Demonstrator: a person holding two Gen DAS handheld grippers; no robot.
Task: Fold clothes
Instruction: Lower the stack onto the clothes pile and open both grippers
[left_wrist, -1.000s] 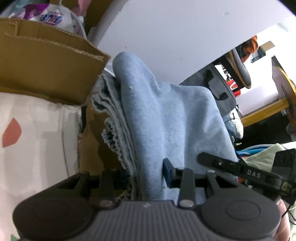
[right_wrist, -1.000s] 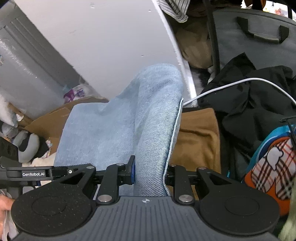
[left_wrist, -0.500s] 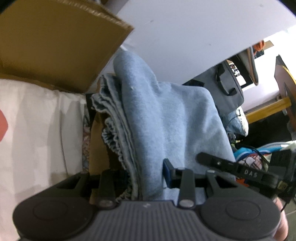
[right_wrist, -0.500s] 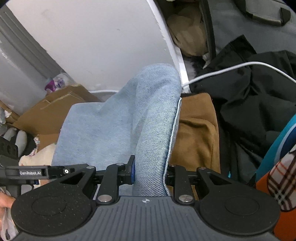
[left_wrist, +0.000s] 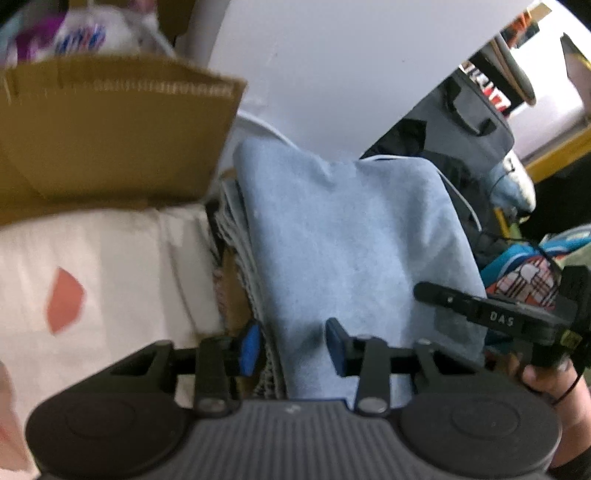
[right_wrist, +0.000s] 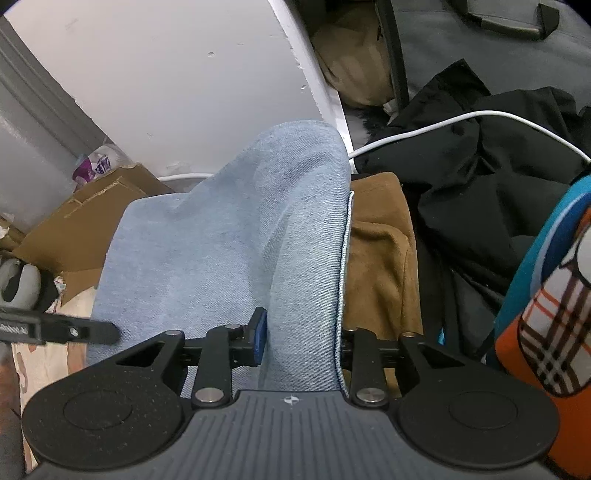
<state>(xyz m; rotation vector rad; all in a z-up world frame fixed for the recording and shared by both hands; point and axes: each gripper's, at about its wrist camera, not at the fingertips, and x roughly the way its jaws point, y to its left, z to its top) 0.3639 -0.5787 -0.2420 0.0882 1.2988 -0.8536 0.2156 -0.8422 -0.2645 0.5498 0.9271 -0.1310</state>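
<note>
The folded light-blue denim garment (left_wrist: 354, 236) lies over a brown garment (right_wrist: 380, 251), between a cardboard box (left_wrist: 110, 125) and black clothing (right_wrist: 480, 192). The left gripper (left_wrist: 291, 347) is closing on its folded layers; the right gripper (right_wrist: 303, 339) is opening, denim still between its jaws.

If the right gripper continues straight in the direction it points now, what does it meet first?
The right gripper would probably just run further along the light blue denim garment already between its opening jaws. Beyond the fold stands the white panel; depth is unclear.
</note>
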